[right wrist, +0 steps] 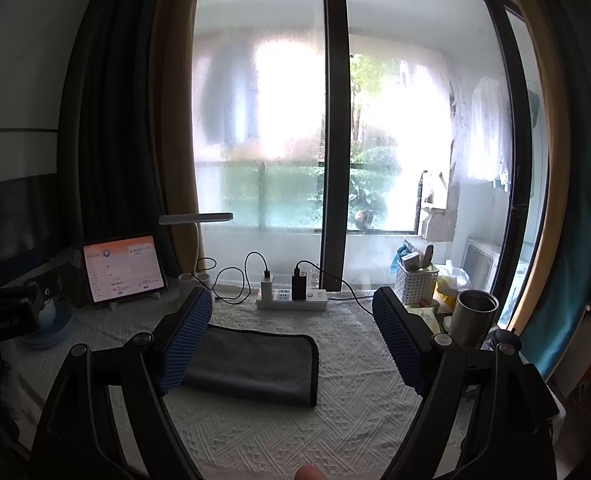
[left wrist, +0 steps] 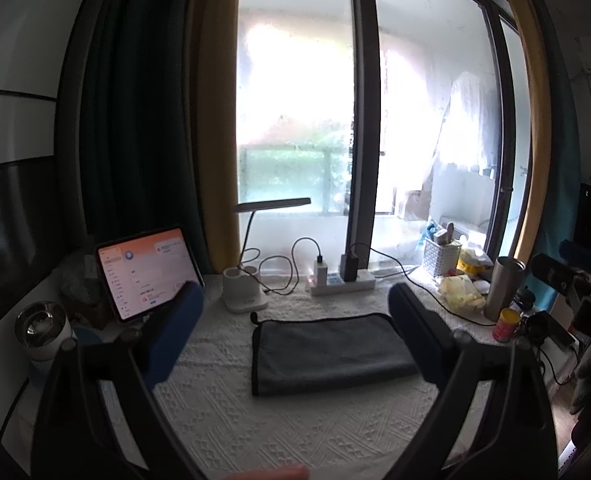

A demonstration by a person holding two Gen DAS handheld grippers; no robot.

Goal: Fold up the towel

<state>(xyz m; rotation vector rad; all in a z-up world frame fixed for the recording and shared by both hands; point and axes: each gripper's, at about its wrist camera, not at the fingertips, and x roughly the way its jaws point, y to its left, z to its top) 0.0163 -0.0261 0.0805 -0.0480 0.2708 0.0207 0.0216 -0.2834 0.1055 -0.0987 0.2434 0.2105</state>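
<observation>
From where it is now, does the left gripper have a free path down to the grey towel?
Probably yes. The left gripper is open above the cloth-covered table, and the folded towel lies flat between its fingers with nothing on it or in front.

We are in a lived-in room of a home, at a table set against a large sliding glass window. A white textured woven tablecloth covers the table. Dark green and mustard-yellow curtains hang at the glass. Beyond it we see a balcony with pale laundry hanging and green shrubs. Along the sill stand a white desk lamp with a flat head, a white power strip with chargers plugged in, a lit tablet propped upright, a white perforated basket of toiletries and a steel tumbler.
</observation>
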